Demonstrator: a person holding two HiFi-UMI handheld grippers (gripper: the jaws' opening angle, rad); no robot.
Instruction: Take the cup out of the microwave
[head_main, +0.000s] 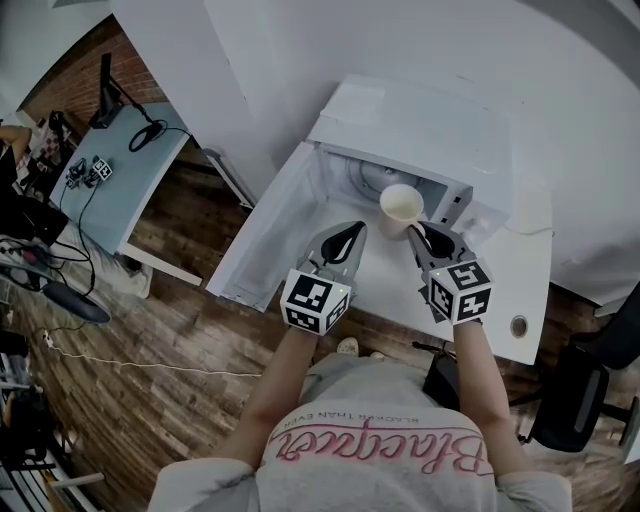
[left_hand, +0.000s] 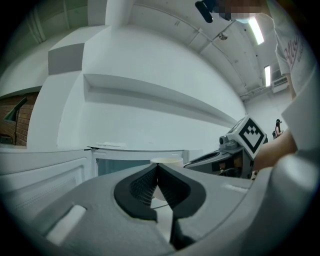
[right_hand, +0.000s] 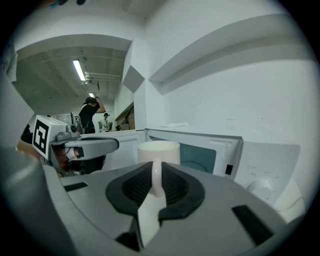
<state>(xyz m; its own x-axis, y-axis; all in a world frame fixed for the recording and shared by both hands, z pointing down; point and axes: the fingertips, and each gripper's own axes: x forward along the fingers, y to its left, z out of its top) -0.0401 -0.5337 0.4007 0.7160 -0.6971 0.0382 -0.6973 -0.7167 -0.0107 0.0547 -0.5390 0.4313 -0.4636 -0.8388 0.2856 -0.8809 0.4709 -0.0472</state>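
A cream cup (head_main: 401, 209) hangs in front of the open white microwave (head_main: 420, 130), just outside its cavity. My right gripper (head_main: 418, 232) is shut on the cup's handle (right_hand: 156, 176); in the right gripper view the cup (right_hand: 159, 152) stands upright beyond the pads. My left gripper (head_main: 352, 236) is shut with nothing in it, a little left of the cup. In the left gripper view its pads meet at the tip, with the cup (left_hand: 167, 161) just beyond the left gripper (left_hand: 157, 167) and my right gripper (left_hand: 210, 159) at the right.
The microwave door (head_main: 268, 225) is swung open to the left, under my left gripper. The microwave stands on a white table (head_main: 520, 290). A grey desk (head_main: 115, 175) with cables is at the far left, a black chair (head_main: 575, 400) at the right.
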